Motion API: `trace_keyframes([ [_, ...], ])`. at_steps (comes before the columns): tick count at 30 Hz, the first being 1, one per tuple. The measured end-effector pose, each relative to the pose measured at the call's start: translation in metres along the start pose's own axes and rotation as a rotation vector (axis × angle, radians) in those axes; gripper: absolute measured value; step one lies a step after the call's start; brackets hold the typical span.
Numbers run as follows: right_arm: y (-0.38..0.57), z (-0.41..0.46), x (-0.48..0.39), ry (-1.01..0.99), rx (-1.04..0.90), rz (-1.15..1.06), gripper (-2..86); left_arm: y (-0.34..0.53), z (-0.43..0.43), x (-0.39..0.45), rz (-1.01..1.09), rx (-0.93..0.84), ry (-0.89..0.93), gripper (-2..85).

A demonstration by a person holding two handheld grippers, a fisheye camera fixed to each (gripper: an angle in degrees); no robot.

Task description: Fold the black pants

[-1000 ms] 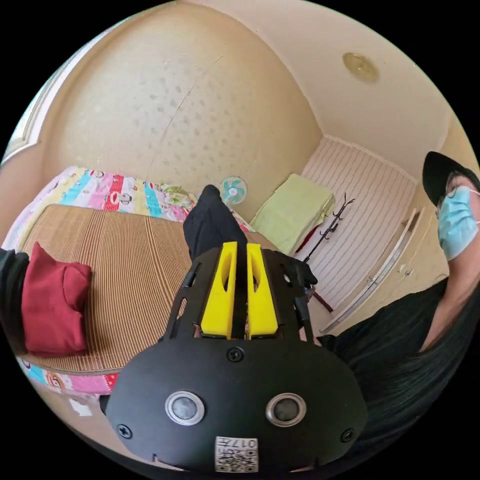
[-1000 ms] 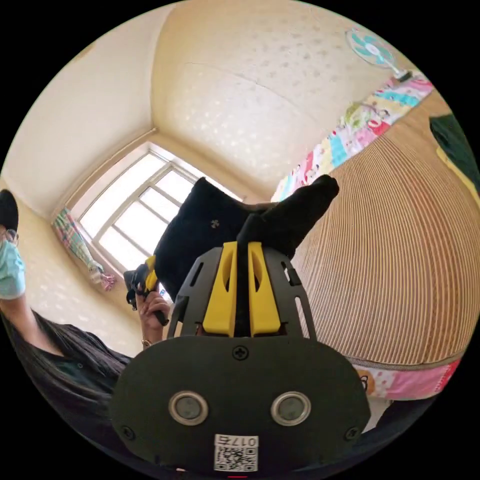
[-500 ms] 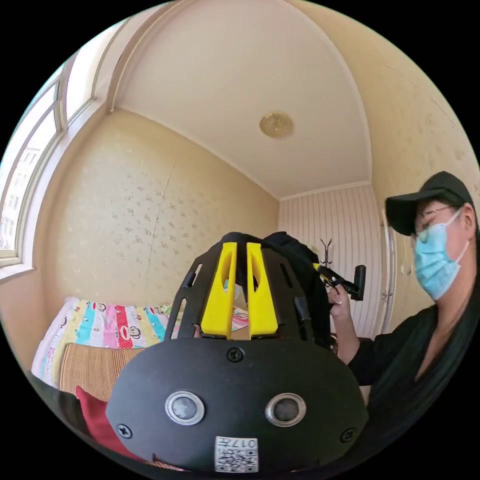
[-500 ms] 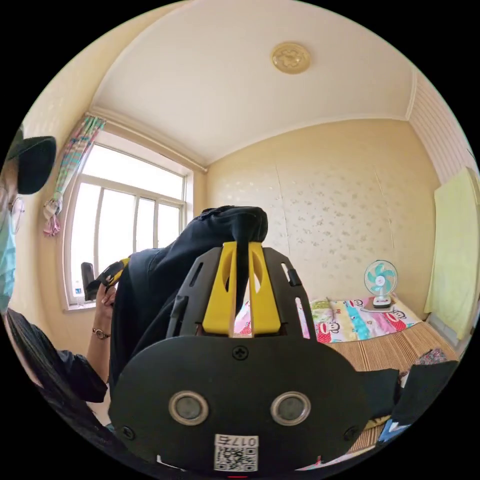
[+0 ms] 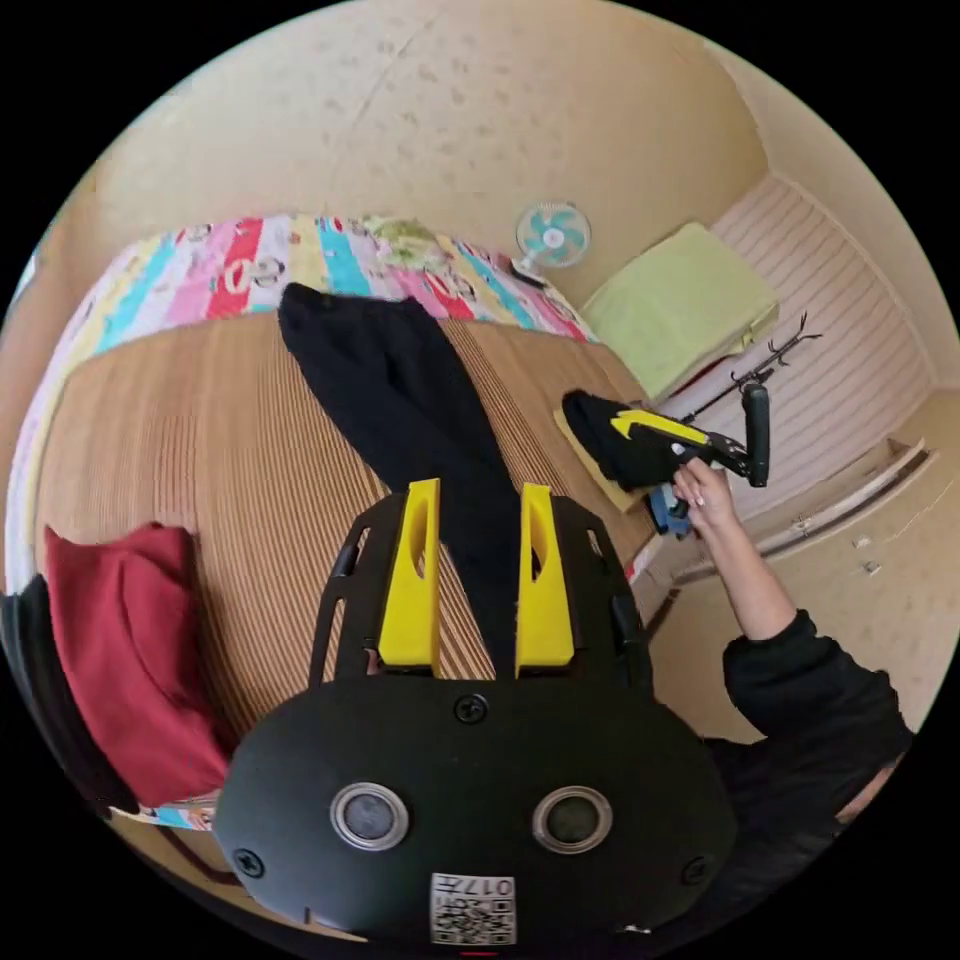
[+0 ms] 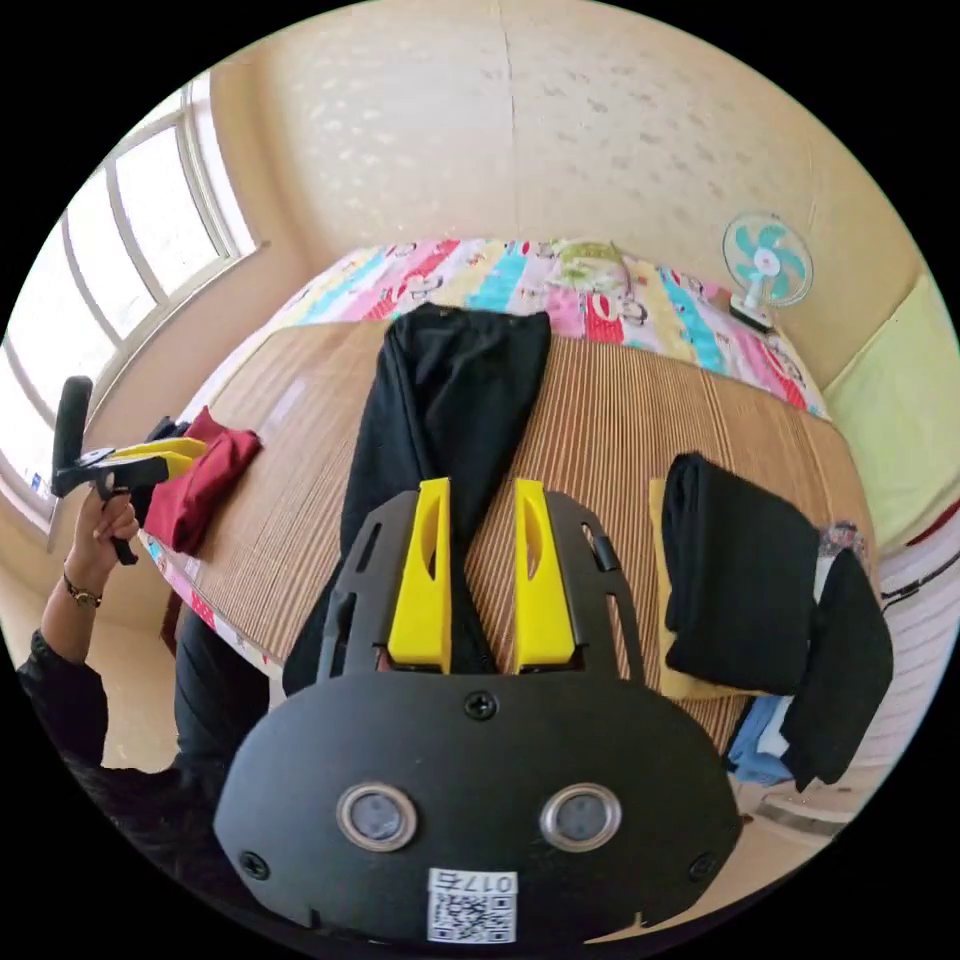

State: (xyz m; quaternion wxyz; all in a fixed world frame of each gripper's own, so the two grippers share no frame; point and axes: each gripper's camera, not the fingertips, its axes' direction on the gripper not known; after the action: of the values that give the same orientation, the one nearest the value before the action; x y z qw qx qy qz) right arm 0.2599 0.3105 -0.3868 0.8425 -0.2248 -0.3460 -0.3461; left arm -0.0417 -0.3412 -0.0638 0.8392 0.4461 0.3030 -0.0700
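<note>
Notably, both tools [image 5: 478, 575] [image 6: 481, 575] gape empty above the black pants [image 6: 445, 420]; right gripper view adds a window [image 6: 110, 290].

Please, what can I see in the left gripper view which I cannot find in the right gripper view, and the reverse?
Left gripper view: a coat rack against the striped wall, and the person's right hand holding the right tongs.

Right gripper view: the window, and the left hand holding the left tongs.

Both: the black pants laid long on the bamboo mat, the red garment, the stack of folded dark clothes, the fan, and that view's own tongs open over the pants.
</note>
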Motion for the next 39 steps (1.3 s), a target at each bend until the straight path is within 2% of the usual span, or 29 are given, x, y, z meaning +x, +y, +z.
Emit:
trace_keyframes([
  [2, 0.075, 0.075, 0.029, -0.098, -0.207, 0.095, 11.9, 0.04, 0.046, -0.01, -0.043, -0.089, 0.083, 12.3],
  [4, 0.13, 0.102, 0.042, -0.172, -0.306, 0.166, 12.5, 0.076, 0.076, -0.013, -0.084, -0.154, 0.145, 12.4],
  [5, 0.162, 0.083, 0.043, -0.226, -0.133, 0.162, 12.3, 0.096, 0.085, -0.012, -0.103, -0.173, 0.191, 12.5],
  [6, 0.174, 0.074, 0.043, -0.252, -0.084, 0.166, 12.0, 0.115, 0.088, -0.009, -0.12, -0.174, 0.241, 12.6],
  [9, 0.203, 0.054, 0.046, -0.409, -0.123, 0.203, 10.7, 0.16, 0.074, -0.004, -0.136, -0.148, 0.316, 12.5],
  [11, 0.216, 0.042, 0.052, -0.405, -0.074, 0.229, 7.2, 0.184, 0.058, -0.005, -0.124, -0.126, 0.26, 12.2],
  [13, 0.217, 0.043, 0.057, -0.427, -0.115, 0.212, 5.0, 0.207, 0.038, -0.013, -0.147, -0.111, 0.167, 12.1],
  [15, 0.207, 0.024, 0.062, -0.494, -0.107, 0.223, 4.3, 0.232, 0.001, -0.024, -0.205, -0.071, 0.186, 12.2],
  [17, 0.183, -0.035, 0.05, -0.522, 0.076, 0.127, 3.9, 0.25, -0.038, -0.027, -0.222, 0.006, 0.233, 12.2],
  [21, 0.129, -0.092, -0.008, -0.729, 0.185, -0.168, 3.9, 0.284, -0.131, -0.019, -0.234, 0.187, 0.139, 12.2],
  [24, 0.103, -0.083, -0.083, -0.836, 0.081, -0.466, 4.6, 0.296, -0.175, -0.014, -0.214, 0.287, 0.093, 12.2],
  [25, 0.103, -0.065, -0.109, -0.822, -0.015, -0.57, 5.0, 0.297, -0.18, -0.014, -0.217, 0.296, 0.088, 12.2],
  [26, 0.106, -0.042, -0.122, -0.805, -0.122, -0.579, 4.7, 0.298, -0.188, -0.015, -0.234, 0.3, 0.095, 12.3],
  [27, 0.108, -0.032, -0.122, -0.802, -0.162, -0.551, 4.6, 0.299, -0.196, -0.013, -0.235, 0.312, 0.119, 12.5],
  [31, 0.142, 0.011, -0.063, -0.903, -0.239, -0.178, 8.0, 0.312, -0.213, 0.009, -0.213, 0.354, 0.115, 12.5],
  [34, 0.168, 0.022, 0.001, -0.809, -0.285, 0.053, 9.9, 0.326, -0.214, 0.022, -0.217, 0.328, 0.047, 12.5],
  [39, 0.198, -0.002, 0.066, -0.712, -0.262, 0.2, 11.0, 0.31, -0.197, 0.0, -0.223, 0.18, 0.082, 14.1],
])
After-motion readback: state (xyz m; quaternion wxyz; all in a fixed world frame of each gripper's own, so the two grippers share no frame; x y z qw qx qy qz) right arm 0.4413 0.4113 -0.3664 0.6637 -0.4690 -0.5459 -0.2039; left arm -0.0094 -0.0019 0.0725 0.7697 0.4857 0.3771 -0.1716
